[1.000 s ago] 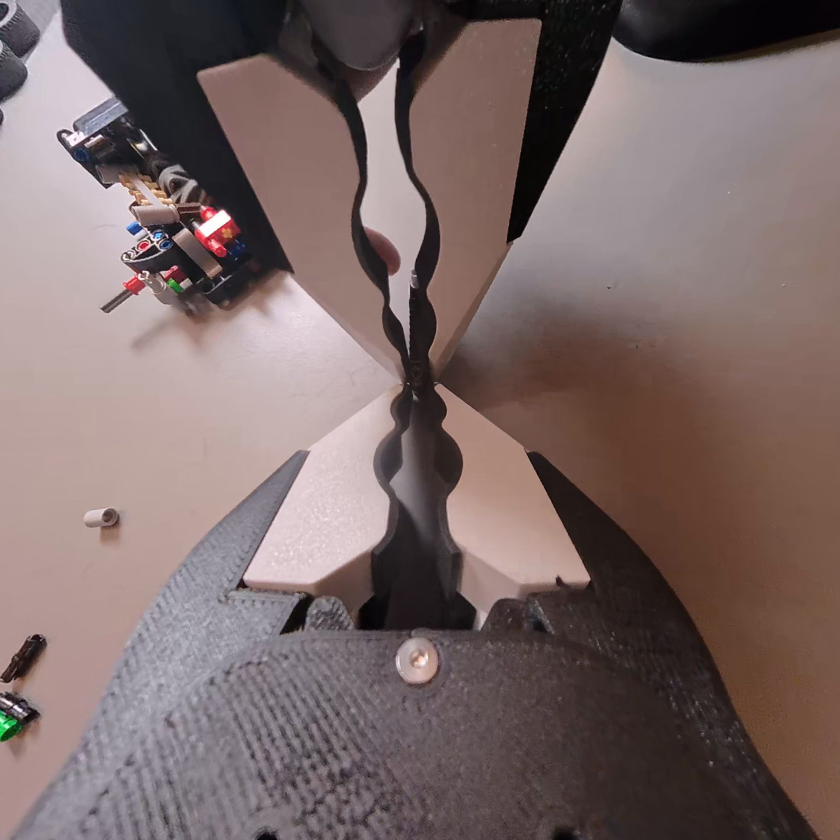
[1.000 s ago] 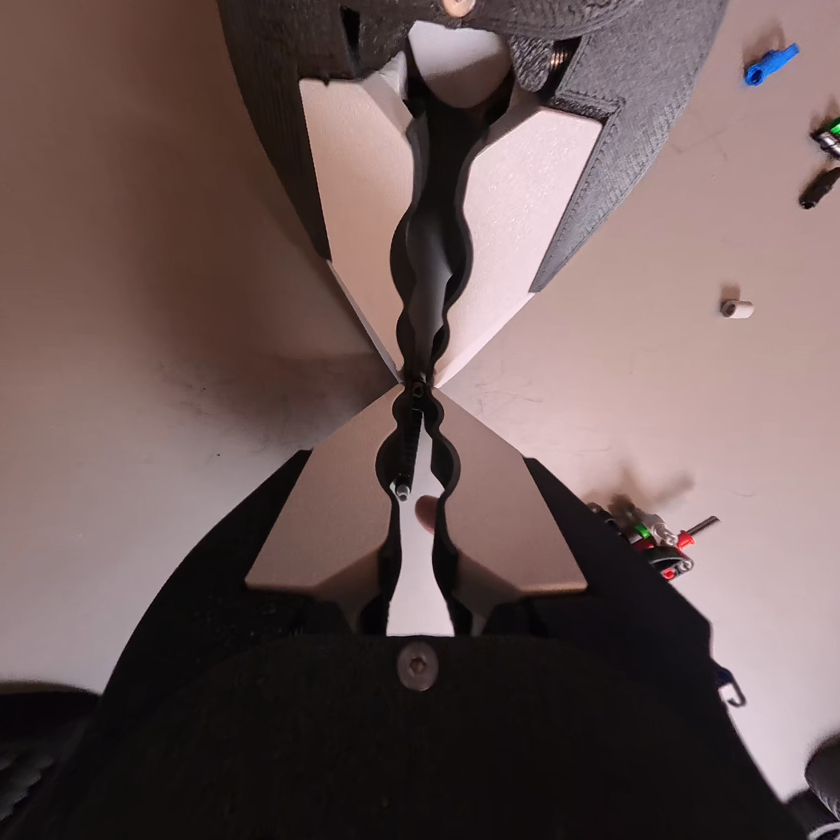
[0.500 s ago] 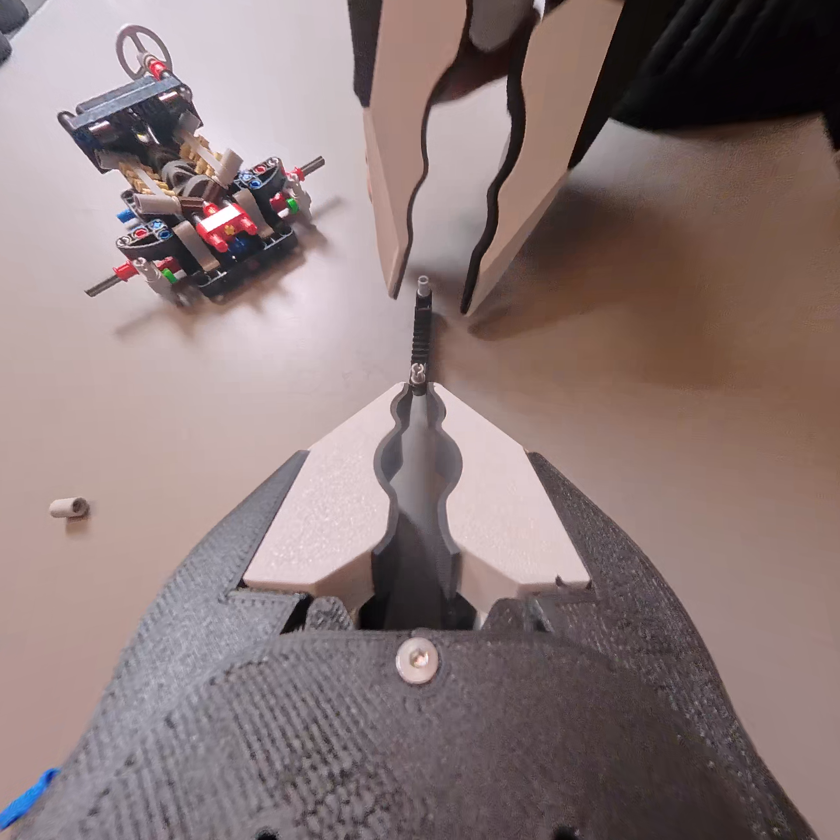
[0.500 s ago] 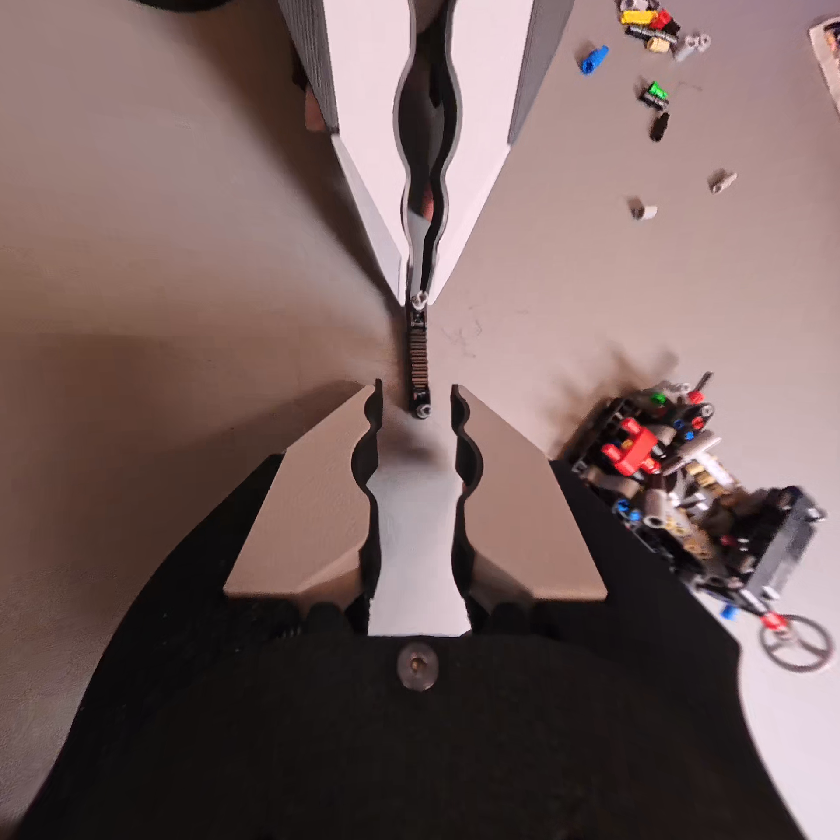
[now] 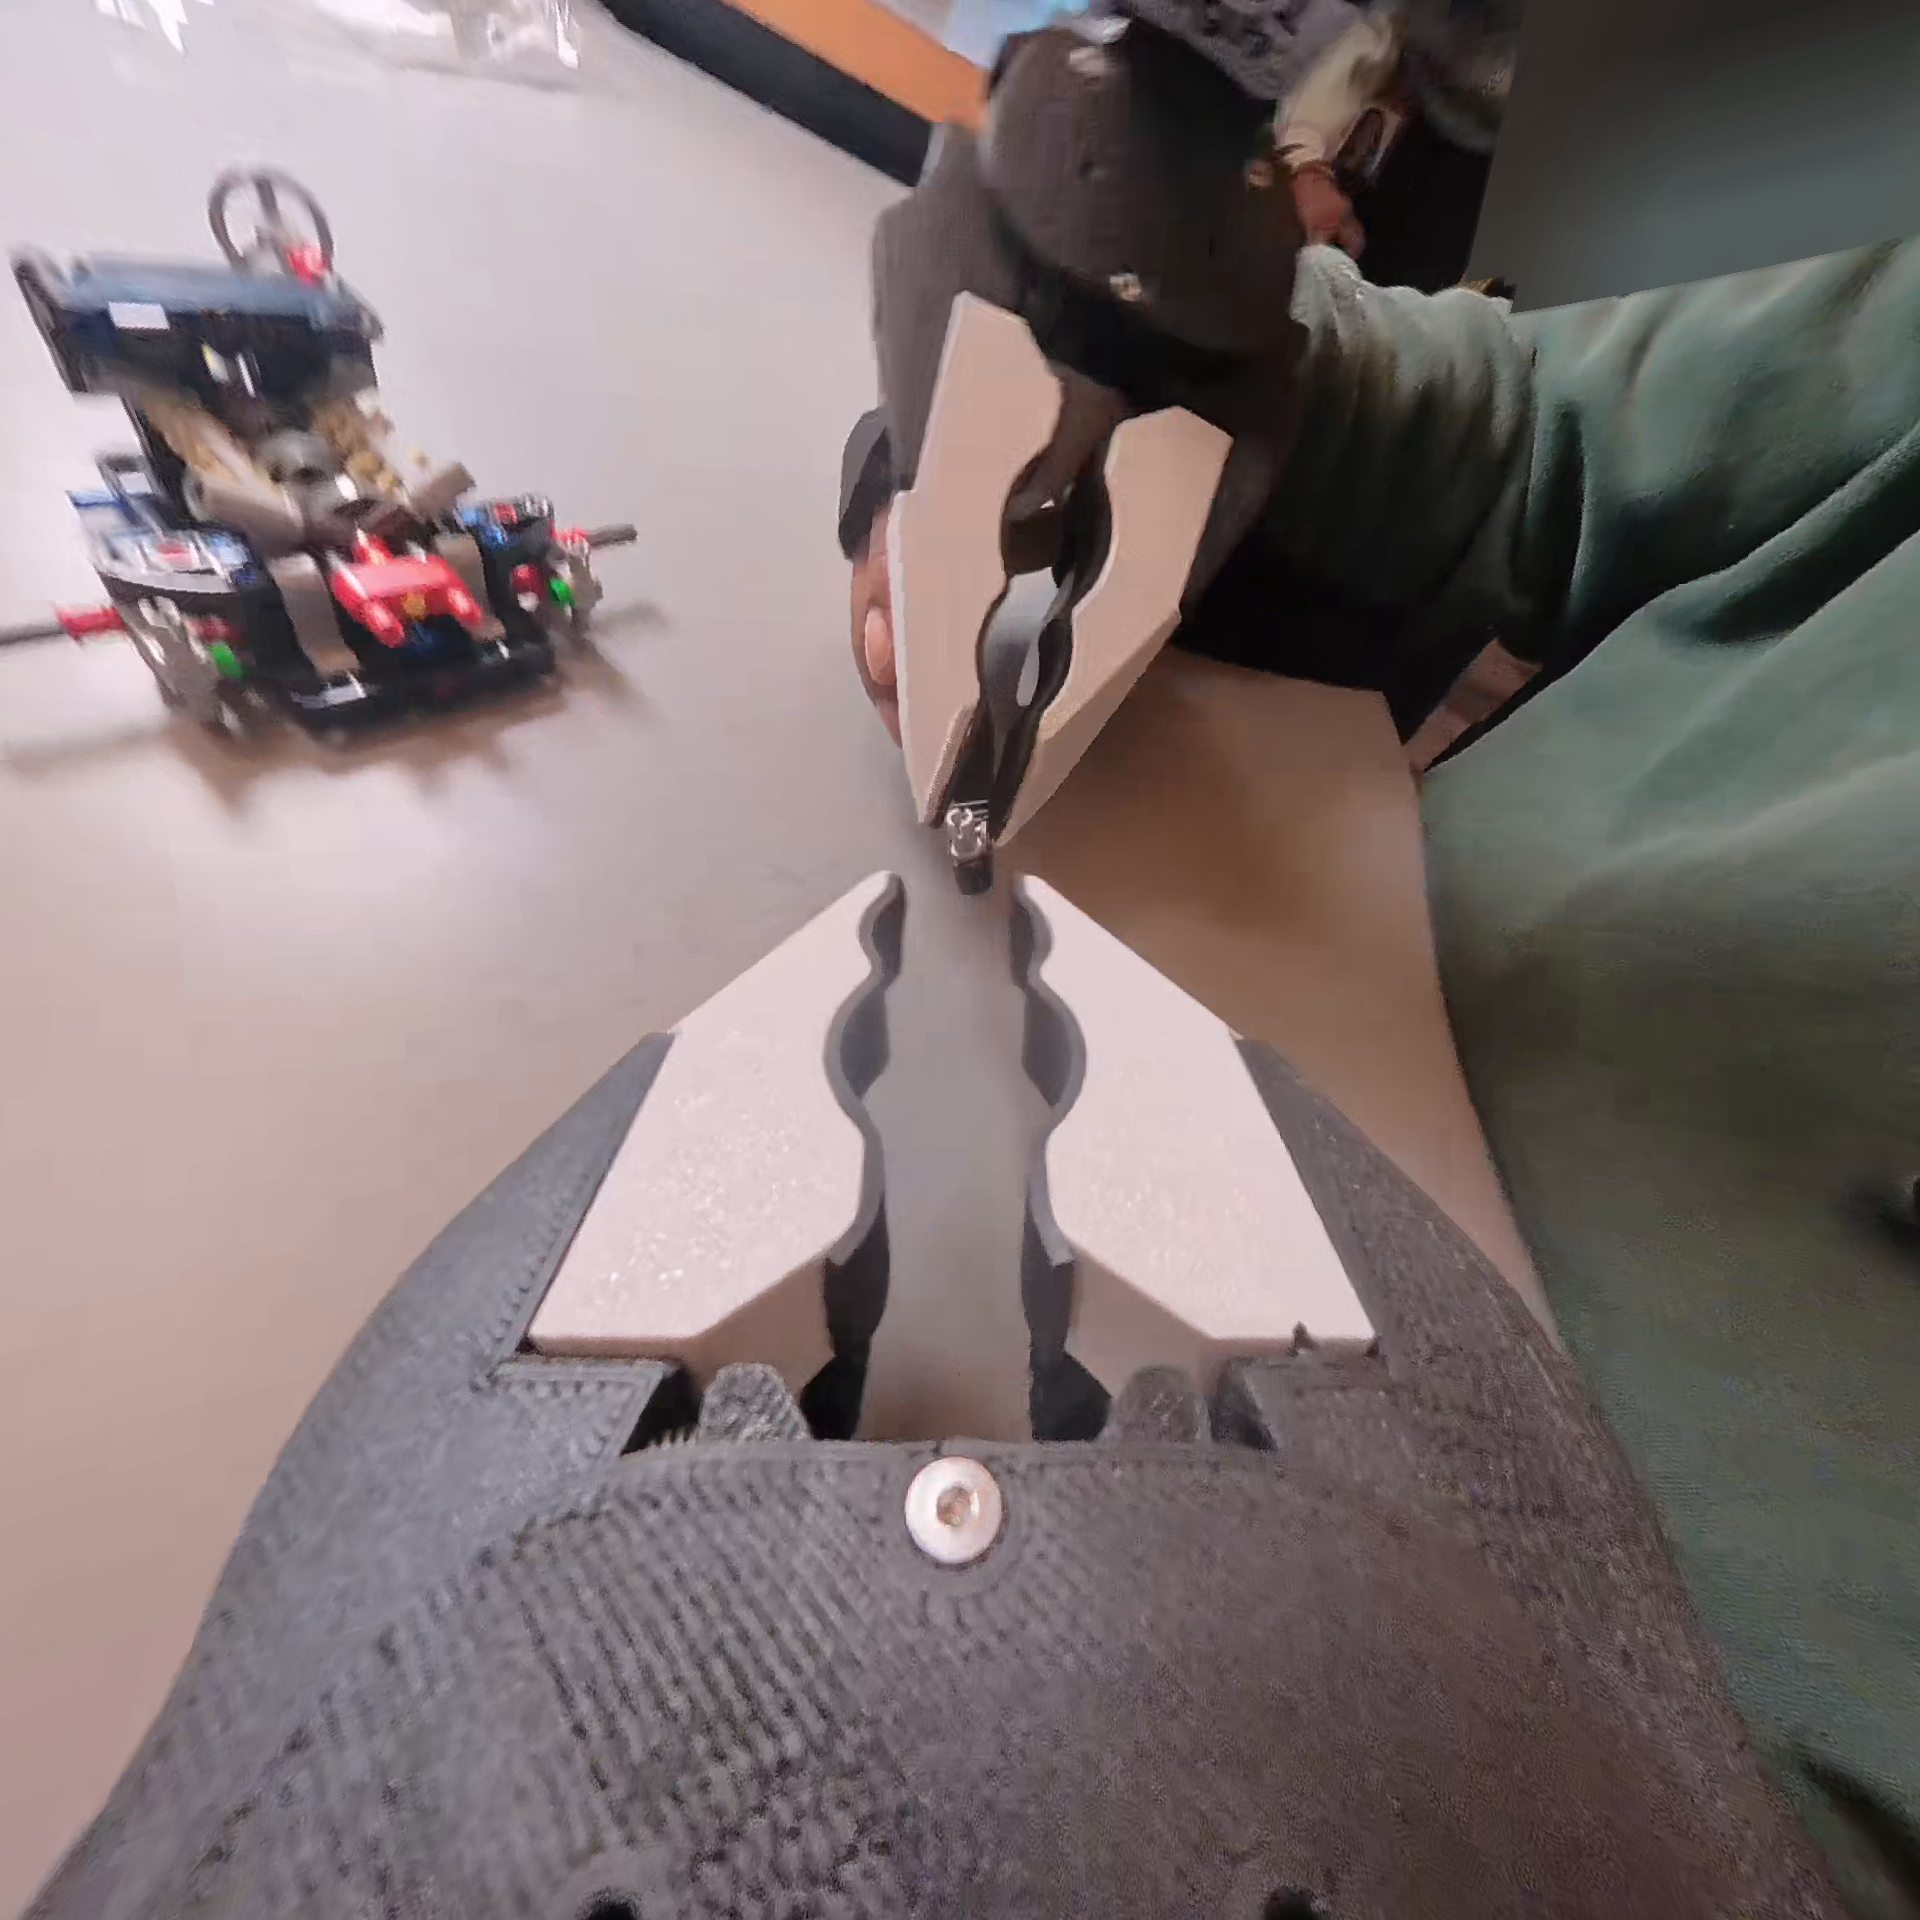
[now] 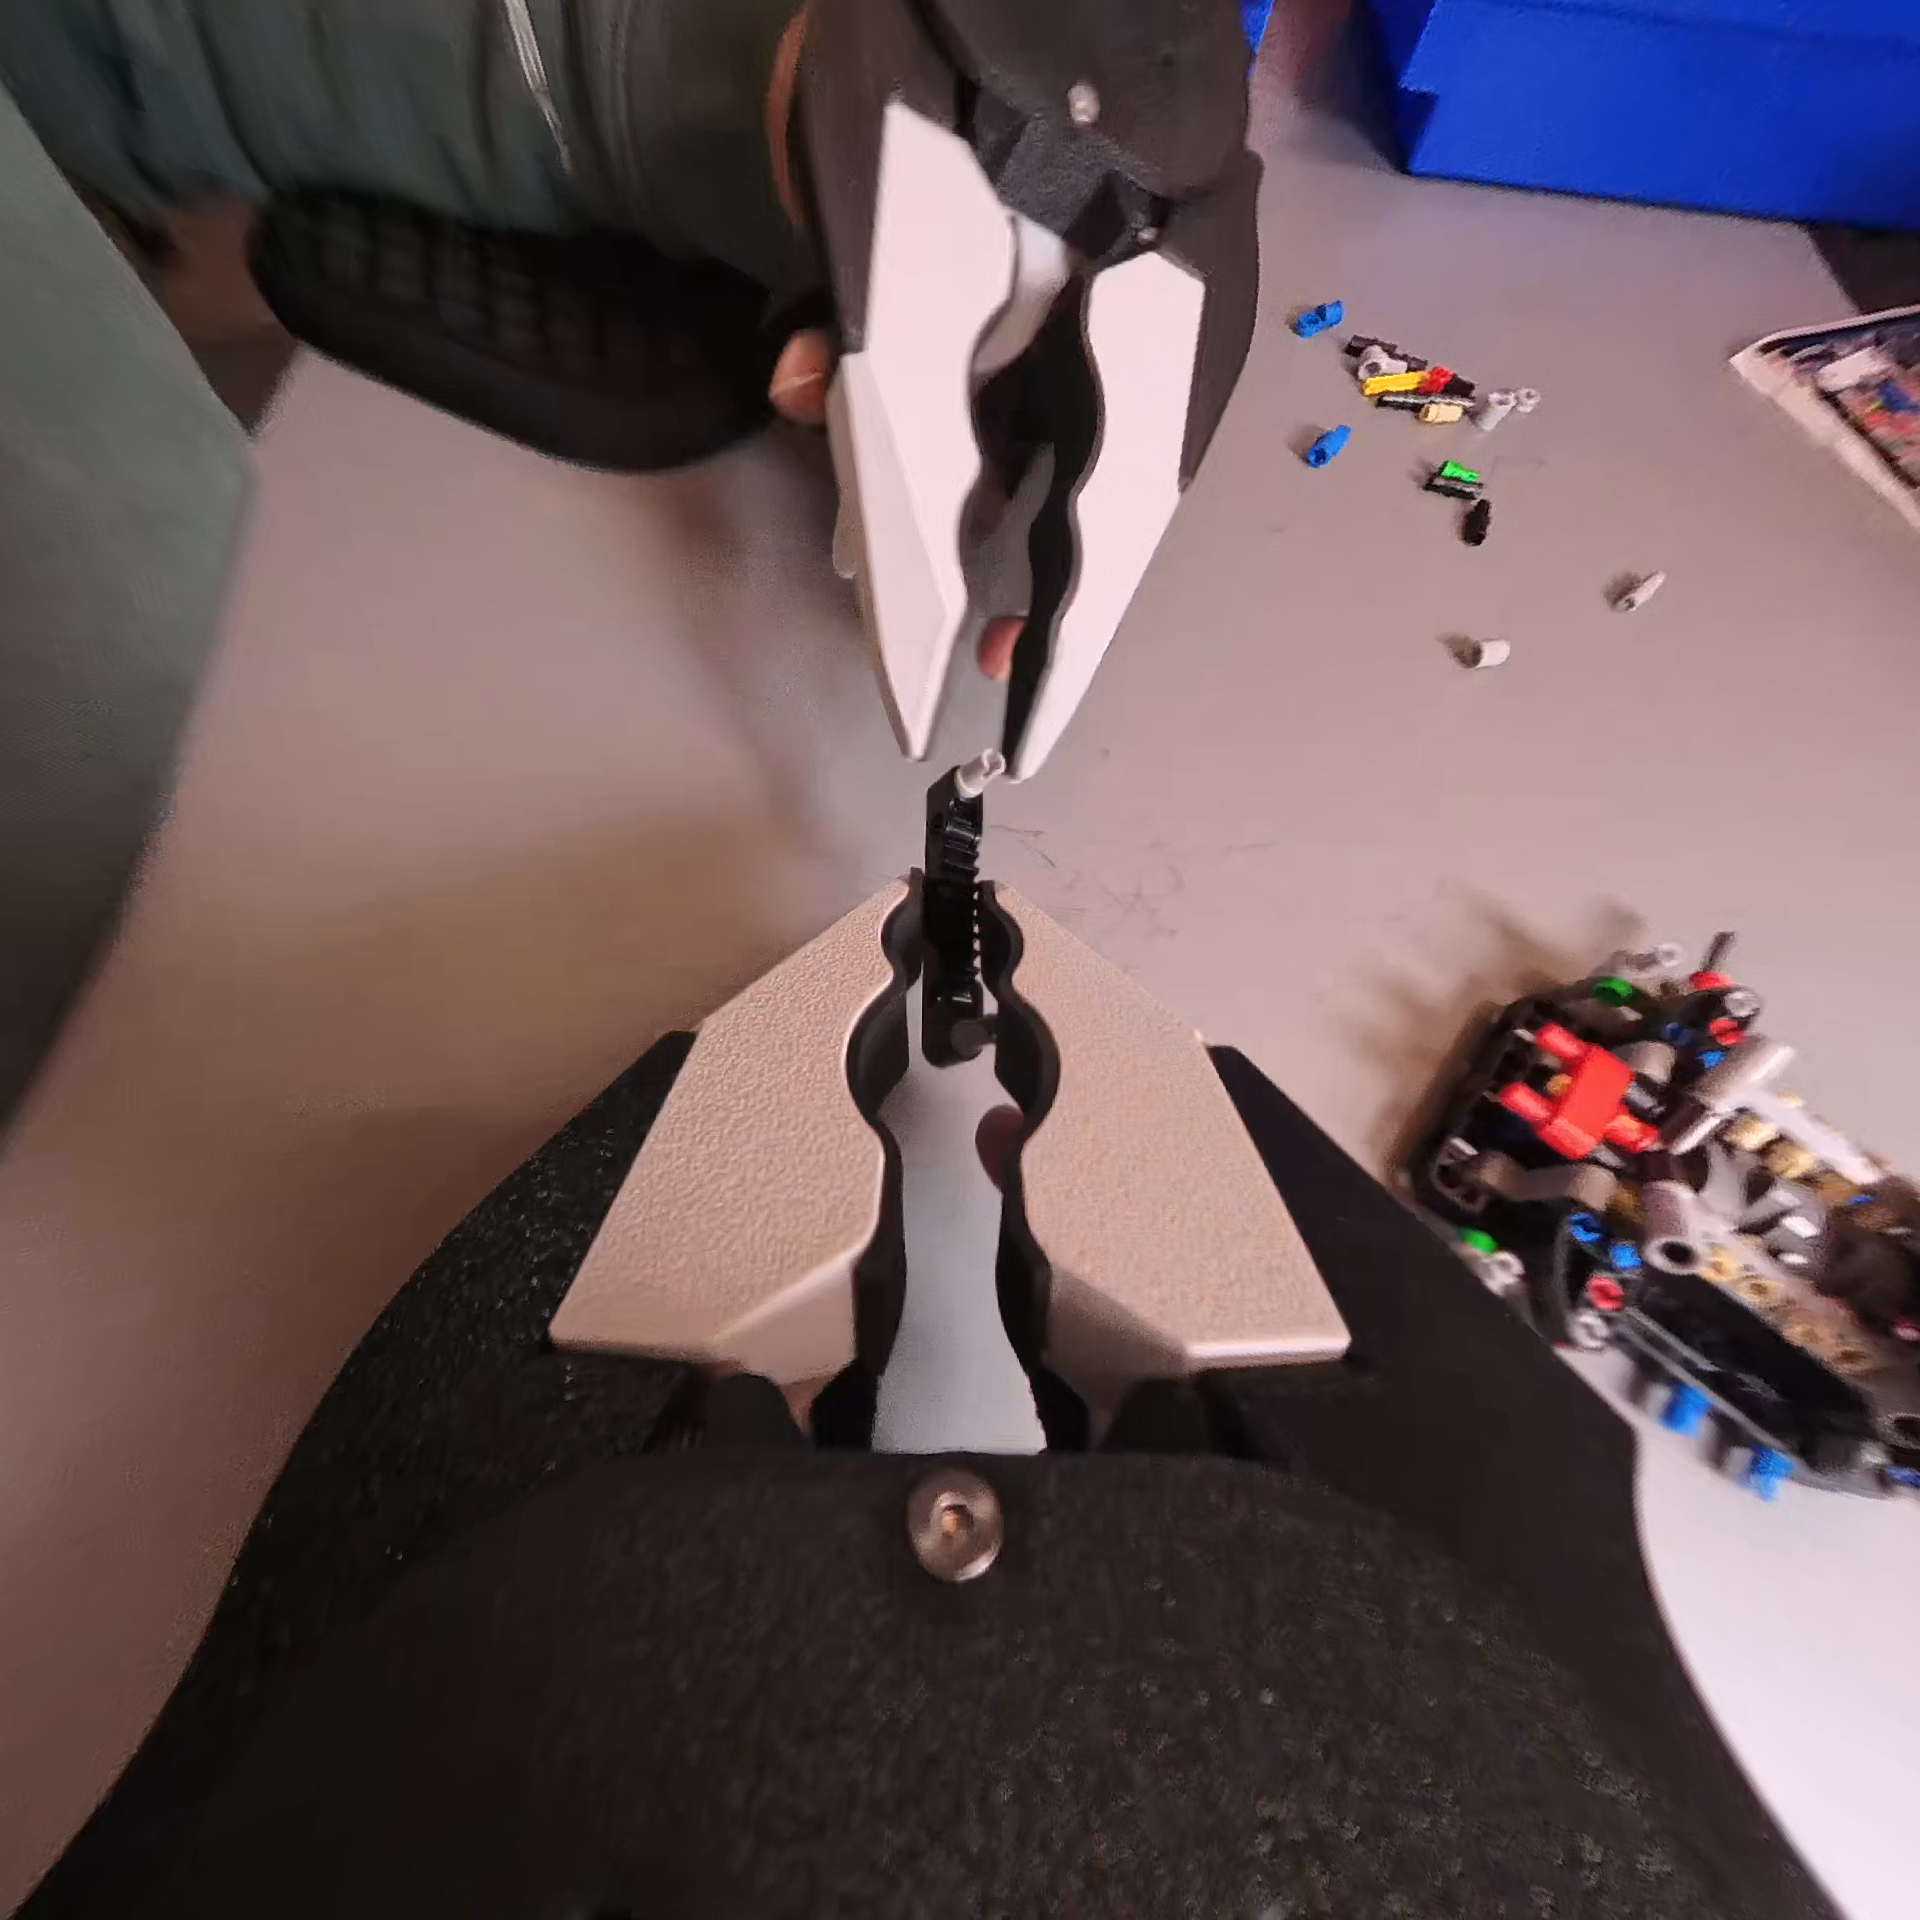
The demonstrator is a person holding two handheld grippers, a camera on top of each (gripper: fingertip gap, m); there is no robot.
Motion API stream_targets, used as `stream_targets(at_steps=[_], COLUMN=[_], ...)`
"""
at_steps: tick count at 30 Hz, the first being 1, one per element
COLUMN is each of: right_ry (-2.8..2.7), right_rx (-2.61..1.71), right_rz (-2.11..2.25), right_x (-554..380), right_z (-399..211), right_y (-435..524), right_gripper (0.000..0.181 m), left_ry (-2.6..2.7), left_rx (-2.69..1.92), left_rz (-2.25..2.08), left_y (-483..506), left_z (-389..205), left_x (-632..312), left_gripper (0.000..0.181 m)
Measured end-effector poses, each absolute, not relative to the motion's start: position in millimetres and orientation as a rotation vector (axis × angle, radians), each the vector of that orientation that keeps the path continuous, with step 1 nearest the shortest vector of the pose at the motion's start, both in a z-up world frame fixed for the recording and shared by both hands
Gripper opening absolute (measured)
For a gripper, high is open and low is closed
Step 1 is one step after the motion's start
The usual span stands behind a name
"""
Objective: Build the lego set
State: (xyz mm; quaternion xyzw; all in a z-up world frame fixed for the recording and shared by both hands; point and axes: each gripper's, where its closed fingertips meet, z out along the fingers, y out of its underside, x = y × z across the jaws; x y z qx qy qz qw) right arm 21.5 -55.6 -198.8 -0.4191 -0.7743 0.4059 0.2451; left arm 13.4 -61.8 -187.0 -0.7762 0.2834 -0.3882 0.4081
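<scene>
A black toothed Lego rack with a grey pin at its far end is held in my right gripper, which is shut on its lower half. The rack's tip also shows in the left wrist view, sticking out of the right gripper. My left gripper is open, its tips just short of the rack's end. In the right wrist view the left gripper stands either side of the grey pin. The partly built Lego car sits on the table, apart from both grippers.
The car also shows at the right in the right wrist view. Loose small parts lie scattered at the back right, near a booklet and a blue bin. A person's green sleeve fills the right side. The grippers are tip to tip, or close to it.
The rack has changed hands: half a second ago the left gripper held it and the right was open. Now the right is shut on it and the left has opened. Both grippers tilted up.
</scene>
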Motion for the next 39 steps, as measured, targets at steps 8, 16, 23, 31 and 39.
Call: stream_targets(at_steps=[8, 16, 23, 31, 39], right_ry=[-2.029, -2.046, -2.056, -2.069, -2.114], right_rx=[-1.289, -1.298, -1.319, -1.308, -1.302], right_rz=[1.579, 1.693, 1.682, 1.611, 1.654], right_x=[33.0, 36.3, 37.8, 39.3, 43.9], right_z=[-174.6, -170.2, -174.4, -175.0, -178.3], right_y=[-66.9, -77.2, -78.8, -77.0, -87.1], right_gripper=[0.008, 0.008, 0.008, 0.008, 0.008], left_ry=[0.959, 1.065, 1.082, 1.018, 1.114], left_rx=[-1.689, -1.648, -1.673, -1.664, -1.609], left_rz=[-0.492, -0.403, -0.419, -0.432, -0.393], left_y=[-64.4, -72.1, -74.6, -70.2, -80.4], left_z=[-159.9, -161.8, -167.0, -166.2, -166.5], left_x=[23.7, 33.1, 35.1, 33.2, 42.1], left_gripper=[0.034, 0.016, 0.009, 0.030, 0.017])
